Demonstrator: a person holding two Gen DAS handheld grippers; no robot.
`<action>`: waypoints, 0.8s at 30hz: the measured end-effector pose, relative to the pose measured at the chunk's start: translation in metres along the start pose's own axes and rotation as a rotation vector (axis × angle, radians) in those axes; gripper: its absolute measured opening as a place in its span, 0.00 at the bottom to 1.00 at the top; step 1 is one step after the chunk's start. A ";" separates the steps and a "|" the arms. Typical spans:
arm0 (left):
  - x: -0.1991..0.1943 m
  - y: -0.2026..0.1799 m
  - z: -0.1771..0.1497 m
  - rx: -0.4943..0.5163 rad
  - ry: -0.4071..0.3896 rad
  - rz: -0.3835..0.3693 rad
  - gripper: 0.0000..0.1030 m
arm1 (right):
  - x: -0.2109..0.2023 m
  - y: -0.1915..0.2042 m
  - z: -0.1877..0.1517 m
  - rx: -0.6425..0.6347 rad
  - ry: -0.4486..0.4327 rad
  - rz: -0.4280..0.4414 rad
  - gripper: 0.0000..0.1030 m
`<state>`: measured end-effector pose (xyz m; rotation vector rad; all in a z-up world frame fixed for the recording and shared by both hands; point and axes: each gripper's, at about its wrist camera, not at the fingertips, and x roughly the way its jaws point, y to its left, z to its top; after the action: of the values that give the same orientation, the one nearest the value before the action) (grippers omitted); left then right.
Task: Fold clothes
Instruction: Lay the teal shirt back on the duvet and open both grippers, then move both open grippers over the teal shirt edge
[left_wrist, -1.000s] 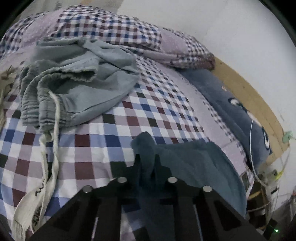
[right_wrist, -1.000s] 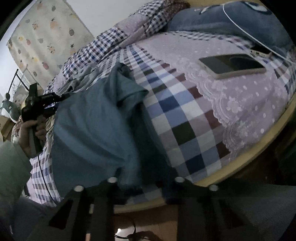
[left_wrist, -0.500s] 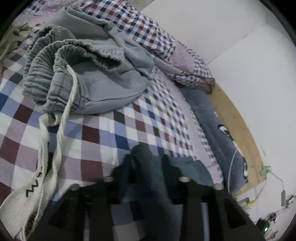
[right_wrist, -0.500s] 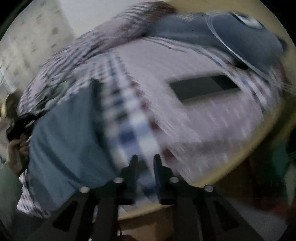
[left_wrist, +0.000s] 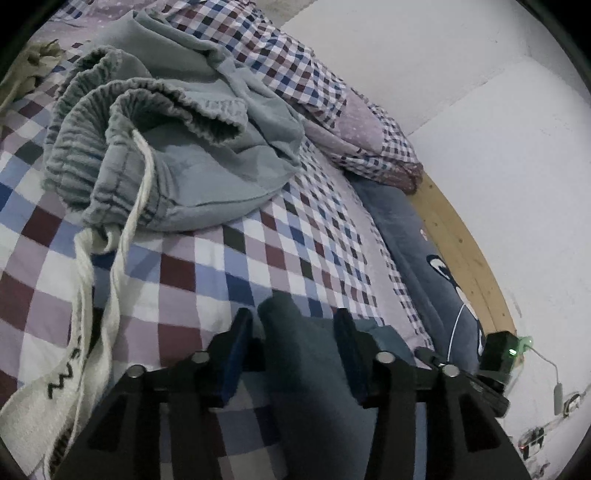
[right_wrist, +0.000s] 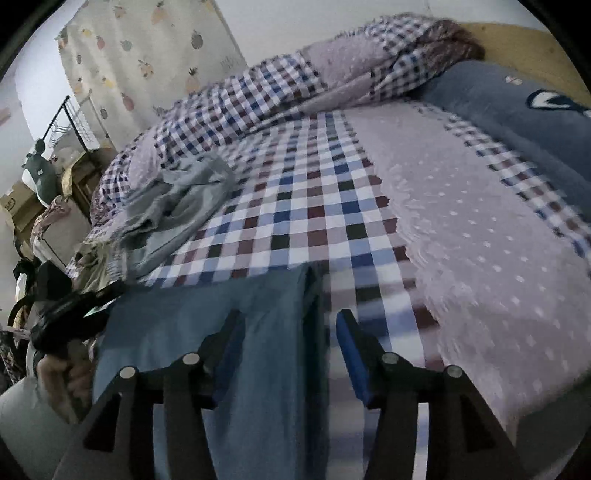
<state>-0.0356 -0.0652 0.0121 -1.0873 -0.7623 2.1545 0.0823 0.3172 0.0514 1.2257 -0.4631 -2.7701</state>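
Now both pairs of jaws stand parted, having just been opening. The left gripper has a raised fold of the teal garment between its blue pads, though I cannot tell whether they press it. The right gripper hangs over the same cloth's near right edge, gripping nothing. That garment lies flat on the near side of the checked bed. It looks soft, light and limp, so I judge it will sag unless taken at a corner or hem. Farther off, on the left, grey drawstring trousers lie crumpled, unfolded.
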 end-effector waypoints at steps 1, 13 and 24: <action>0.000 -0.001 0.001 0.005 -0.006 0.010 0.35 | 0.011 -0.004 0.005 -0.006 0.013 0.009 0.53; 0.002 0.011 0.002 -0.007 -0.048 0.027 0.06 | 0.085 0.000 0.023 -0.049 0.105 0.047 0.11; 0.003 0.027 0.009 -0.065 -0.086 0.084 0.04 | 0.047 0.023 0.052 -0.128 -0.115 0.024 0.00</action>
<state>-0.0516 -0.0823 -0.0041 -1.0828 -0.8441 2.2739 0.0114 0.2985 0.0577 1.0317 -0.3005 -2.8103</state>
